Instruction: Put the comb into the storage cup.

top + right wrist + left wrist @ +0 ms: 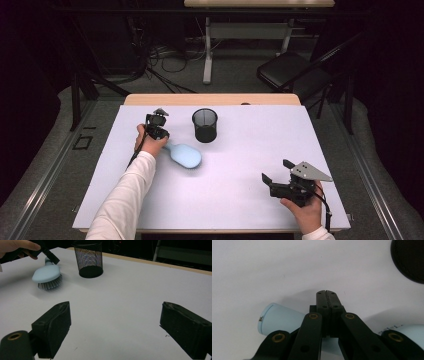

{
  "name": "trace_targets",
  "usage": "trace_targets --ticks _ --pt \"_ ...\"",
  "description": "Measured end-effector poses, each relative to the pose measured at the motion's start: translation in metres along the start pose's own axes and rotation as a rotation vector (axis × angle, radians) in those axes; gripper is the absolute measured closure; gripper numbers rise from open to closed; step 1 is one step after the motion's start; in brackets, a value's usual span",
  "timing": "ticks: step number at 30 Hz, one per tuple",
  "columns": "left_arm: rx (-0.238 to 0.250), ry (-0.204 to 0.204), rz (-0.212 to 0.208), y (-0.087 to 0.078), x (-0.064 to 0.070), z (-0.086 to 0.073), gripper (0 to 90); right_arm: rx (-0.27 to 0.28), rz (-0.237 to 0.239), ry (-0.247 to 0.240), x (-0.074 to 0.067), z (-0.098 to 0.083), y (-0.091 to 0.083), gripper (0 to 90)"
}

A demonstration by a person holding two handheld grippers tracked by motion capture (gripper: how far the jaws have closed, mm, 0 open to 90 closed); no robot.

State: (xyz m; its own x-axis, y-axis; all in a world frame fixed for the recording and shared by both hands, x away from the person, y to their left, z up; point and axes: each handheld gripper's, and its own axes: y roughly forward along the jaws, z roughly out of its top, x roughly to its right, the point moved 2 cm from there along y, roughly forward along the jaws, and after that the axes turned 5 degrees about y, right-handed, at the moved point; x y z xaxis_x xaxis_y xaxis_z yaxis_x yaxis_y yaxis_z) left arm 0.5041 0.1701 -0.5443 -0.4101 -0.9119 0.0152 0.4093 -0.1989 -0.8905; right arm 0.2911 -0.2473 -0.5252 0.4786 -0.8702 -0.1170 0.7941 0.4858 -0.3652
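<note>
Hairbrush [184, 155] well inside table edges [320, 150]

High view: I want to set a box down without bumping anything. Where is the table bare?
The middle and far right of the white table, between the black mesh cup and the right gripper, is bare. Crowded at far left, where the left gripper, light blue hairbrush and cup cluster.

The hairbrush [184, 154] is light blue with a fat round head and a short thick handle. It lies flat on the white table, bristles down. The black mesh cup [205, 125] stands upright just behind it, open at the top.
</note>
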Motion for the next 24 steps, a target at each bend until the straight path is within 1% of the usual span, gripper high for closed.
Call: trace_targets --ticks 2,3,4,5,6,8,9,10,11,14,15,19,24 --pt "-0.008 -0.003 0.000 -0.001 -0.001 -0.001 90.0 -0.001 -0.001 -0.001 0.001 0.000 0.000 9.7" --pt "-0.018 -0.001 -0.005 -0.002 -0.002 -0.002 90.0 -0.001 -0.001 0.002 0.001 0.000 0.000 9.8" --pt "-0.026 0.004 0.000 -0.003 -0.002 -0.003 90.0 0.001 -0.001 0.001 0.001 0.000 0.000 9.8" --pt "-0.026 0.004 0.000 -0.003 -0.002 -0.003 90.0 0.001 0.000 0.004 0.001 0.000 0.000 9.8" --pt "-0.036 0.023 0.009 -0.005 -0.002 -0.005 90.0 0.002 0.002 0.002 0.000 0.000 0.000 9.8" --pt "-0.040 0.027 0.004 -0.006 -0.001 -0.006 90.0 0.002 0.002 0.002 0.000 0.000 0.000 9.9" --pt "-0.031 0.042 -0.005 -0.009 0.000 -0.010 90.0 -0.003 0.003 0.002 -0.001 0.000 0.001 9.9" --pt "-0.031 0.042 -0.005 -0.009 0.000 -0.010 90.0 -0.003 0.003 0.002 -0.001 0.000 0.001 9.9" --pt "-0.025 0.047 -0.018 -0.011 0.000 -0.013 90.0 -0.006 0.007 0.000 -0.002 0.000 0.001 9.8" --pt "-0.012 0.042 -0.027 -0.013 -0.001 -0.017 90.0 -0.007 0.007 0.001 -0.001 0.000 0.001 9.9" --pt "-0.007 0.042 -0.042 -0.014 -0.002 -0.021 90.0 -0.007 0.006 0.000 -0.001 0.000 0.001 9.8" --pt "0.010 0.046 -0.055 -0.016 -0.002 -0.027 90.0 -0.007 0.005 0.002 -0.002 0.000 0.001 9.9" --pt "0.013 0.051 -0.071 -0.018 -0.001 -0.033 90.0 -0.008 0.005 -0.001 -0.002 0.000 0.002 10.0"
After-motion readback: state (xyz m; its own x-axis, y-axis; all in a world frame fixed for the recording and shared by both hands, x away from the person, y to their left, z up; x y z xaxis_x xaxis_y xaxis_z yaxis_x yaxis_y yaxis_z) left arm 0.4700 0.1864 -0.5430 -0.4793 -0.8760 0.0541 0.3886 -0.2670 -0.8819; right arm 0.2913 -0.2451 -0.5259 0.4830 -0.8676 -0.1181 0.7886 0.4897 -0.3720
